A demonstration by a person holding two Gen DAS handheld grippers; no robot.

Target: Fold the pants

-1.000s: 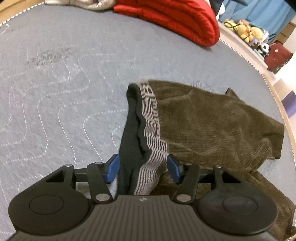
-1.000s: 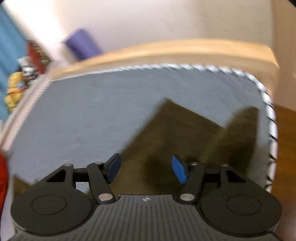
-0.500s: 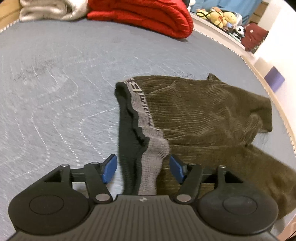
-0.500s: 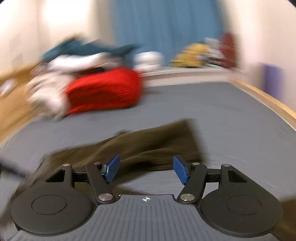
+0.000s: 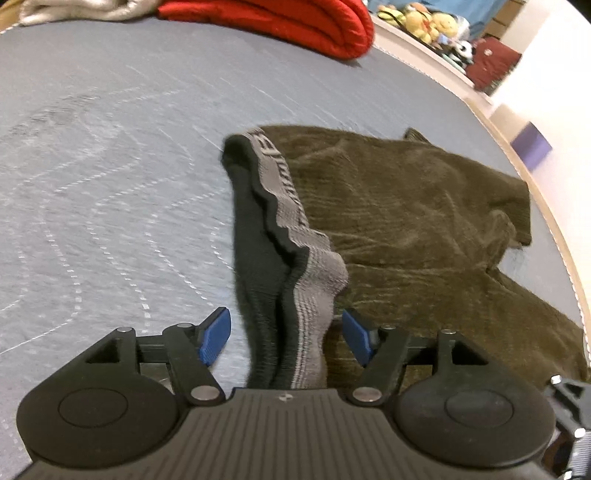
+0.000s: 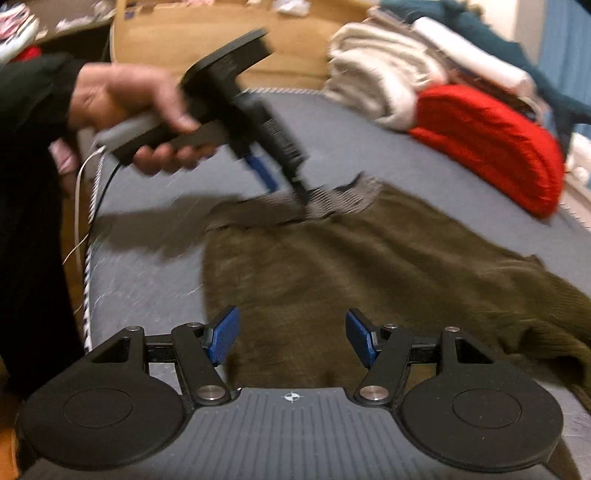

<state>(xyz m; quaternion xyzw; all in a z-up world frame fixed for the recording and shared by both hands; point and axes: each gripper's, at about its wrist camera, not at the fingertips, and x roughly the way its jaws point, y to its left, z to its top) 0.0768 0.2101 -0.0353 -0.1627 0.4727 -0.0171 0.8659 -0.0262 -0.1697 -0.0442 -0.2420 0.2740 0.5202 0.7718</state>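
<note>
Olive corduroy pants (image 5: 399, 221) lie on the grey quilted bed (image 5: 110, 166), folded over, grey/black elastic waistband (image 5: 284, 206) bunched up at the near-left end. Left tongs (image 5: 286, 334) straddle the waistband w/ jaws just opened; blue pads stand clear of the fabric on both sides, so nothing gripped. Right tongs (image 6: 291, 338) wide, empty, hovering over the pants' mid section; the view is blurry. Red blanket (image 5: 295, 22) sits well apart at the bed's far side. Fabric looks soft, light, limp, prob. not slippery: will sag & drag. Best hold: the thicker waistband or a hem edge, pinching all layers.
</note>
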